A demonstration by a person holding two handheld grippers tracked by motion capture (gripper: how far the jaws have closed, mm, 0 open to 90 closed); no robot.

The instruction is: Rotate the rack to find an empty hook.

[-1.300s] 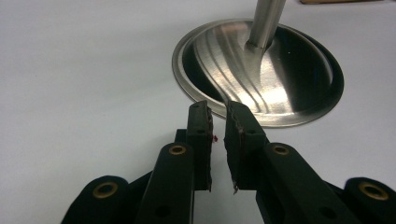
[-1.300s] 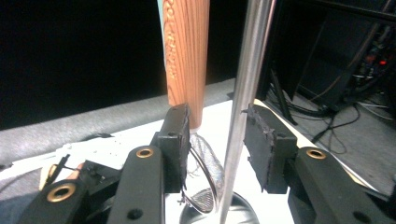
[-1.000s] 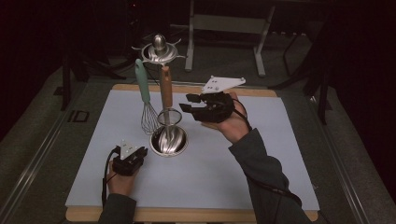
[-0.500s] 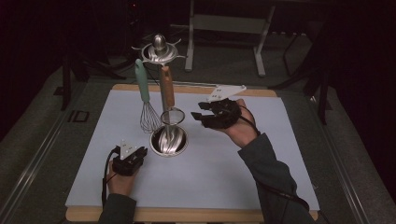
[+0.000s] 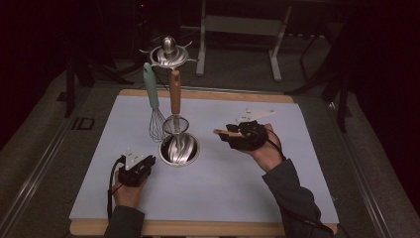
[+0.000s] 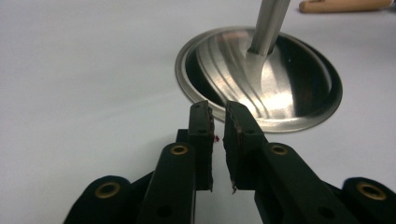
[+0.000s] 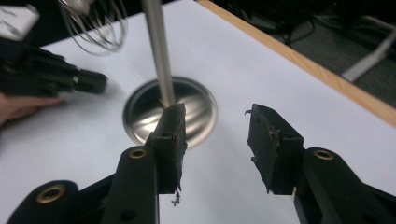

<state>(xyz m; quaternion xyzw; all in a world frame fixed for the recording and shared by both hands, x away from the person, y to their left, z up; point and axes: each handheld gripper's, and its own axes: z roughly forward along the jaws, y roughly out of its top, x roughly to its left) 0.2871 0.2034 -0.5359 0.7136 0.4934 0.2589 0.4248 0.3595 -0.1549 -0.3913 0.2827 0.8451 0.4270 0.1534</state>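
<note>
A steel utensil stand (image 5: 169, 51) rises from a round steel base (image 5: 179, 149) on the pale mat. On it hang a whisk (image 5: 156, 123) with a mint handle and a small strainer (image 5: 174, 124) with a wooden handle. My left gripper (image 5: 148, 161) rests on the mat just left of the base (image 6: 261, 79). Its jaws have just been closing to a thin gap, and nothing is between them (image 6: 218, 109). To the right of the base my right gripper (image 5: 221, 133) is low and points at the stand's pole (image 7: 159, 51). Its jaws (image 7: 215, 112) have widened slightly and stand open, empty.
The pale mat (image 5: 237, 188) lies on a wooden board whose edge (image 7: 303, 60) runs behind the right gripper's jaws. The floor beyond the table holds metal frame legs (image 5: 275, 54). In the right gripper view the whisk wires (image 7: 93, 23) hang at top left, above the left gripper (image 7: 51, 74).
My right gripper has come down toward the mat and shifted a little right and nearer, away from the strainer. The left hand has stayed in place.
</note>
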